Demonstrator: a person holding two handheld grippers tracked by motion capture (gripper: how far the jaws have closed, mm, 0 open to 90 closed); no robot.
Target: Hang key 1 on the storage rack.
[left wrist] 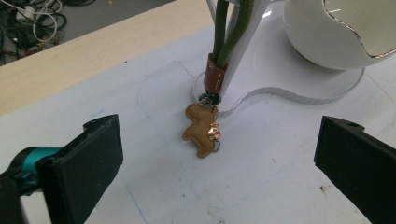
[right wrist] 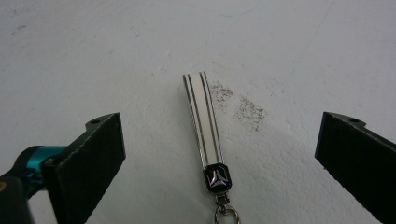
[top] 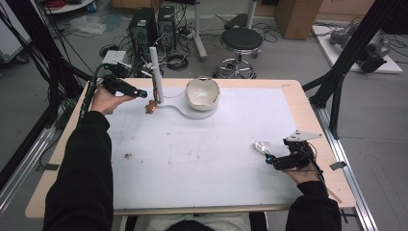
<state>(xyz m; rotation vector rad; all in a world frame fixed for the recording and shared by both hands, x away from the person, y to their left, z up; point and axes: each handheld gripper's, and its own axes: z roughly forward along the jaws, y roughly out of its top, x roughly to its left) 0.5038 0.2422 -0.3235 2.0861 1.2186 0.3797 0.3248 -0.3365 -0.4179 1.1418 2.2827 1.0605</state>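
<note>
Nearest the person, the right gripper [top: 270, 159] rests low over the white mat [top: 202, 159] at the right of the tabletop [top: 308, 120], its jaws spread wide and empty. Between them, seen in the right gripper view, lies a white strap [right wrist: 201, 119] with dark stripes, flat on the mat, its dark clasp [right wrist: 217, 178] and ring pointing back toward the gripper. In the high view the strap [top: 262, 146] sits just ahead of the jaw tips, not touched.

To pick it up well, I judge the jaws should come straight down astride the strap near the clasp, where it is stiffest, and close across its narrow width; a flat strap gives little to bite on, so the tips need to press close to the mat before closing.

Farther off, at the left rear, the left gripper [top: 143, 94] also has its jaws wide open and holds nothing. Ahead of it a green cord [left wrist: 229, 32] hangs on a white post [top: 156, 72], with a brown charm [left wrist: 203, 128] at its end lying on the mat beside the post's base. Next to that, on the same white base [top: 192, 114], stands a white bowl [top: 202, 91]. The second strap would likely go onto the post too, so its loop must be kept open when lifted.
</note>
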